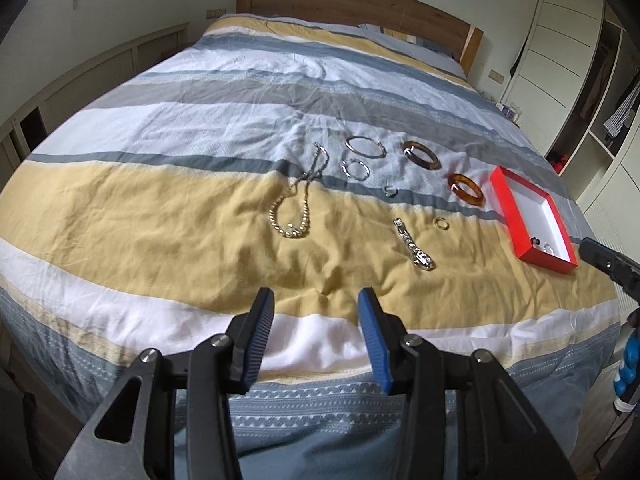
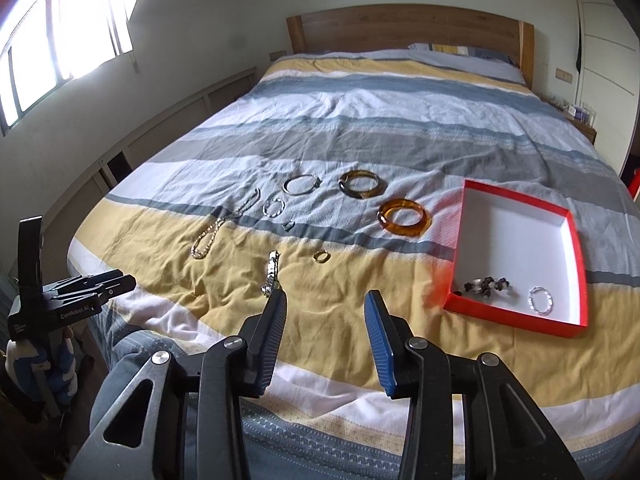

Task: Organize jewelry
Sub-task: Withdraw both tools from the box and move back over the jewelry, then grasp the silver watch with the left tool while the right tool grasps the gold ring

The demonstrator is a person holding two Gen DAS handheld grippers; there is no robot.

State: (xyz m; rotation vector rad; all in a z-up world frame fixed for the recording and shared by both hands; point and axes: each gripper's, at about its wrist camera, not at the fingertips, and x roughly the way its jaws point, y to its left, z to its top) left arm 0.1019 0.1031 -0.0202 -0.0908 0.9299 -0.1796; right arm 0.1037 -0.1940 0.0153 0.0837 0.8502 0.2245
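Barely started: red box (image 2: 576, 240) held just a beaded bracelet (image 2: 486, 284) and a silver ring bracelet (image 2: 541, 300).
Both grippers (image 1: 316, 300) (image 2: 326, 304) hung released and empty; bangles, necklace (image 1: 292, 208), rings were left on the duvet (image 1: 160, 208).

The left tool (image 1: 316, 300) hangs spread and empty over the striped bed (image 1: 160, 200). Ahead lie a pearl necklace (image 1: 289, 212), bangles, rings and a red box (image 1: 560, 258).

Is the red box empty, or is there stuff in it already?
Not empty. The red box holds a dark beaded piece and a silver ring-shaped bracelet at its near end; the rest of its white floor is bare.
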